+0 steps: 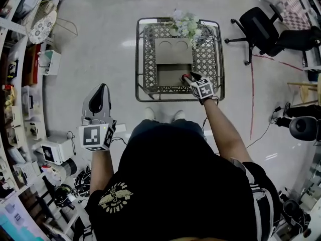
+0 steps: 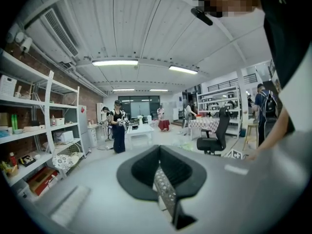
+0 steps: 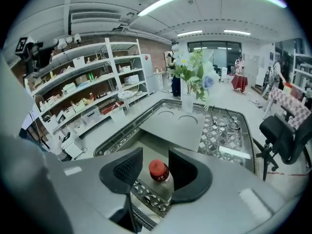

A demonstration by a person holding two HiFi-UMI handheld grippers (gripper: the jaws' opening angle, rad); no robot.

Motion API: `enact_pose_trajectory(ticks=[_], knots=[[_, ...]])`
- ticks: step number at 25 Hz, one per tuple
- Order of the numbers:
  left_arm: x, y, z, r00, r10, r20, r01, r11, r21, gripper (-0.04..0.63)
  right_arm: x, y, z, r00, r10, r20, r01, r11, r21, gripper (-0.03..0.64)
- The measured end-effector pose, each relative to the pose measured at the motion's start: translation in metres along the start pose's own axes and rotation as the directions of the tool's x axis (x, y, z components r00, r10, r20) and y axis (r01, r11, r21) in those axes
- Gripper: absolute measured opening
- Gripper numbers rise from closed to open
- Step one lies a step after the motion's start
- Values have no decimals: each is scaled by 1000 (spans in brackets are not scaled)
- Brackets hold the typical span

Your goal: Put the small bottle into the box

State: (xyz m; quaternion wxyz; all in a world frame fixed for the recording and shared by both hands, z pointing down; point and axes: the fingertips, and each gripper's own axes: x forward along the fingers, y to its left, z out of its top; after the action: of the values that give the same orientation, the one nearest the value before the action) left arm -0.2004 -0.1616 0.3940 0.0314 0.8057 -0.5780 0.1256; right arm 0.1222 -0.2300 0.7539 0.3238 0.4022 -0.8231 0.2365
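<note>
A small clear bottle with a red cap stands upright between the jaws of my right gripper. The jaws are open, with a gap between the left pad and the cap. In the head view the red cap of the bottle shows at the near right of the open cardboard box, just ahead of the right gripper. The box's flap has two round holes. My left gripper is held left of the table, away from the box. Its jaws are shut on nothing.
The box stands on a metal lattice table with a vase of flowers at its far edge. Shelves with clutter line the left. A black office chair stands to the right. People stand far off.
</note>
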Motion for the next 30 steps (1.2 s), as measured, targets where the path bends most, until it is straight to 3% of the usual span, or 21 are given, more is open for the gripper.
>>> enact_pose_trajectory(ticks=[3, 5, 6, 17, 30], knots=[[8, -11, 5, 999, -32, 14, 32, 999, -11, 0, -28, 1, 24, 996, -28, 88, 26, 1000, 14, 135], [13, -15, 8, 999, -46, 24, 46, 999, -15, 0, -43, 0, 29, 991, -52, 125, 50, 999, 17, 18], [16, -17, 11, 998, -52, 30, 52, 999, -16, 0, -48, -2, 28, 989, -57, 134, 55, 998, 16, 8], [36, -40, 23, 992, -103, 71, 106, 994, -37, 0, -147, -5, 54, 952, -78, 295, 74, 997, 24, 8], [56, -63, 42, 981, -165, 98, 168, 986, -23, 0, -301, 21, 151, 831, -87, 549, 119, 993, -24, 8]])
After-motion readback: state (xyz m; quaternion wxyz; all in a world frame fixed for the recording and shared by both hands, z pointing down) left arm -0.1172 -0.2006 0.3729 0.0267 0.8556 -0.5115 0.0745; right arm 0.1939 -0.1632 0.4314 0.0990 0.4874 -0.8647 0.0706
